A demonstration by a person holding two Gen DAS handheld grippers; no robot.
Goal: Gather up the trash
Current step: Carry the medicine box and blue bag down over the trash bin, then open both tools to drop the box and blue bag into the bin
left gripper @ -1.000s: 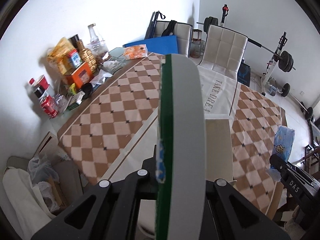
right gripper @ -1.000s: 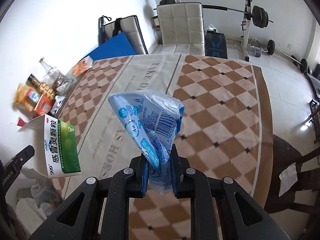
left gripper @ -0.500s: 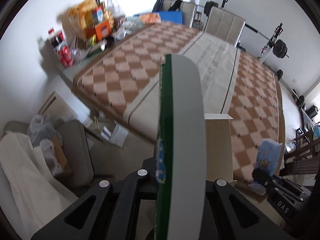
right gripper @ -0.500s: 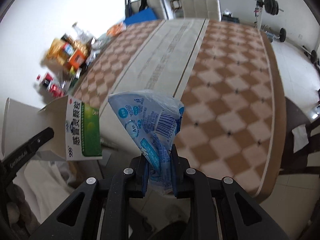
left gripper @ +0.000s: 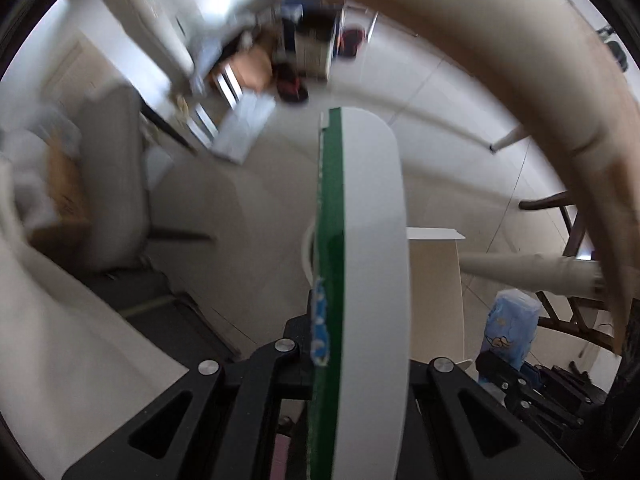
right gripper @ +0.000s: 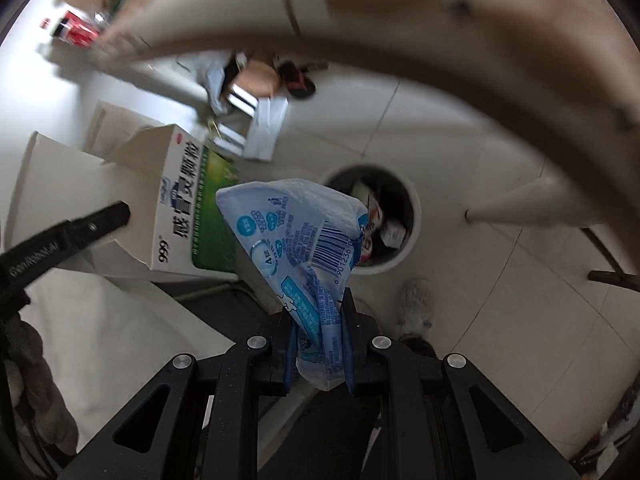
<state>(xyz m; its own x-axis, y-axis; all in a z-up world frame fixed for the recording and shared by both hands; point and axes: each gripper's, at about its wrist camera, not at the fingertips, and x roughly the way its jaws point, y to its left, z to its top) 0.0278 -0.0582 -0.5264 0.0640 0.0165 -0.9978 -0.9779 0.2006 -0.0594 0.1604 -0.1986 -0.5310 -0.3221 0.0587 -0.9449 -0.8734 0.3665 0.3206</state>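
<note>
Pale tiled floor (right gripper: pixel 460 152) beneath a cream table edge (right gripper: pixel 400 20)

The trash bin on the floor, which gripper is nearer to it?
Right. The right gripper holds its wrapper beside the trash bin; the left gripper holds the box farther away.

Waste bin (right gripper: pixel 370 224) on the floor (right gripper: pixel 500 280), below and beyond the table edge (right gripper: pixel 400 32), holding scraps. Plastic wrapper (right gripper: pixel 304 236) between the right gripper (right gripper: pixel 318 344) jaws, above the bin's near rim. Carton (right gripper: pixel 188 204) left of the wrapper, clamped in the left gripper (left gripper: pixel 360 364). Table leg (right gripper: pixel 520 208) right of the bin.
</note>
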